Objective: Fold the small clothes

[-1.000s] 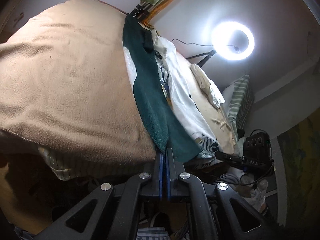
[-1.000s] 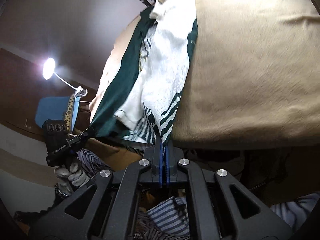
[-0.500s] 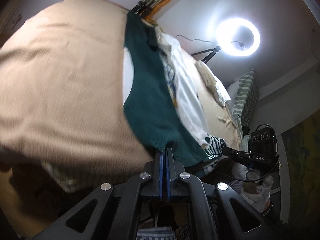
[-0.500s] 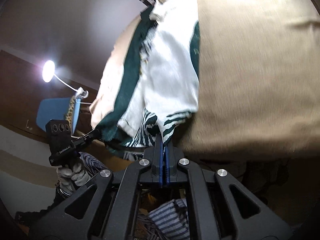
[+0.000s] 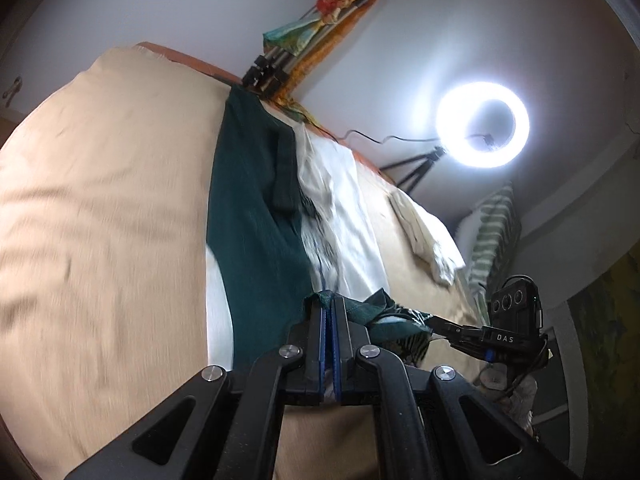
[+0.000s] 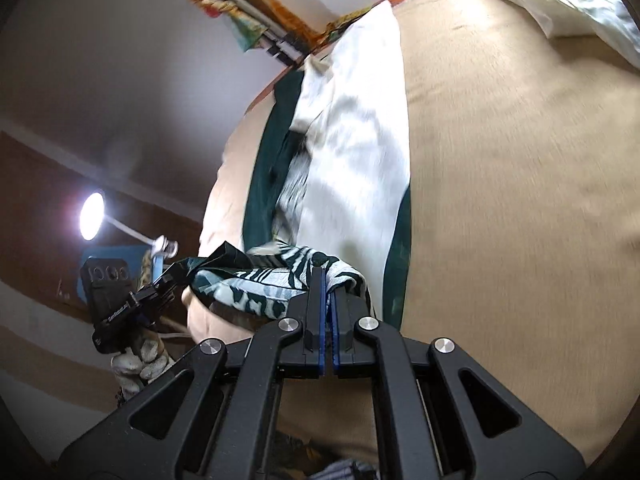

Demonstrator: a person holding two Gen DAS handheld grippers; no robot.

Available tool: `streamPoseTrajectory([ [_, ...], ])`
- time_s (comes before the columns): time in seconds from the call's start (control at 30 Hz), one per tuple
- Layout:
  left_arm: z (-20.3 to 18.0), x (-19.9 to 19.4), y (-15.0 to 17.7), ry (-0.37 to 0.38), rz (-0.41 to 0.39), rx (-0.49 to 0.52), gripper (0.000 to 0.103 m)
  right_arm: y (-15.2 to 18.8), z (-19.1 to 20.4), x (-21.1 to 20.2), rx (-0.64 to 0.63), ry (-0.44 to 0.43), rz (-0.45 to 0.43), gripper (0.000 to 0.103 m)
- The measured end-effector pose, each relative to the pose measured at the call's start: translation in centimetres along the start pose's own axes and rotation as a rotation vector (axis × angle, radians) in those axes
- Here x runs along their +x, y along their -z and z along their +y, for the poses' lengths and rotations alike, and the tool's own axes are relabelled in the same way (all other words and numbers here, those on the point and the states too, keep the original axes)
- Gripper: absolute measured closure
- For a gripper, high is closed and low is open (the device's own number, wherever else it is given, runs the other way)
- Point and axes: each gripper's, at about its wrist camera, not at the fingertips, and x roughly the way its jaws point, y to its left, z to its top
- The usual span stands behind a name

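A small garment [image 5: 256, 216], dark green with white and a zebra-like print, lies lengthwise on a tan bedspread [image 5: 100, 208]. My left gripper [image 5: 329, 305] is shut on its green hem corner, lifted over the bed. My right gripper [image 6: 328, 276] is shut on the other corner, where the printed fabric [image 6: 260, 280] bunches up. The white side of the garment [image 6: 356, 152] stretches away from the right gripper toward the far edge. Each gripper shows in the other's view, the right gripper [image 5: 444, 326] and the left gripper [image 6: 168, 280], both gripping the same hem.
A lit ring light [image 5: 482, 124] on a tripod stands beyond the bed. A cream cloth [image 5: 432, 248] lies farther along the bedspread, also seen as a pale cloth [image 6: 560, 4]. A striped pillow [image 5: 492, 236] is at the far end. A small lamp [image 6: 91, 216] glows at left.
Both grippers have carried the near hem up and forward over the bed, so the hem now folds over toward the rest of the garment. The bed's near edge has dropped out of view.
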Motion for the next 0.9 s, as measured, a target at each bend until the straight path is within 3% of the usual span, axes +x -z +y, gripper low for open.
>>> streamPoseTrajectory([
  [0.37, 4.2, 5.2, -4.4, -0.048, 0.004, -0.072, 0.103, -6.8, -1.2, 5.0, 0.017, 0.042, 0.007, 0.100],
  [0.67, 5.6, 6.5, -6.2, -0.087, -0.038, -0.103, 0.103, -8.9, -2.6, 7.4, 0.067, 0.074, 0.008, 0.099],
  [0.73, 5.7, 6.1, -6.4, -0.085, -0.049, -0.110, 0.095, -9.4, -2.6, 7.2, 0.060, 0.089, 0.017, 0.082],
  [0.77, 5.6, 5.9, -6.5, -0.084, -0.055, -0.107, 0.084, -9.5, -2.6, 7.0, 0.054, 0.092, 0.016, 0.053],
  [0.8, 5.4, 5.4, -6.6, -0.096, -0.074, -0.091, 0.079, -9.7, -2.7, 6.4, 0.052, 0.097, -0.003, 0.037],
  [0.9, 4.5, 4.3, -6.7, -0.127, -0.107, -0.038, 0.077, -9.8, -2.3, 4.6, 0.023, 0.092, -0.079, 0.037],
])
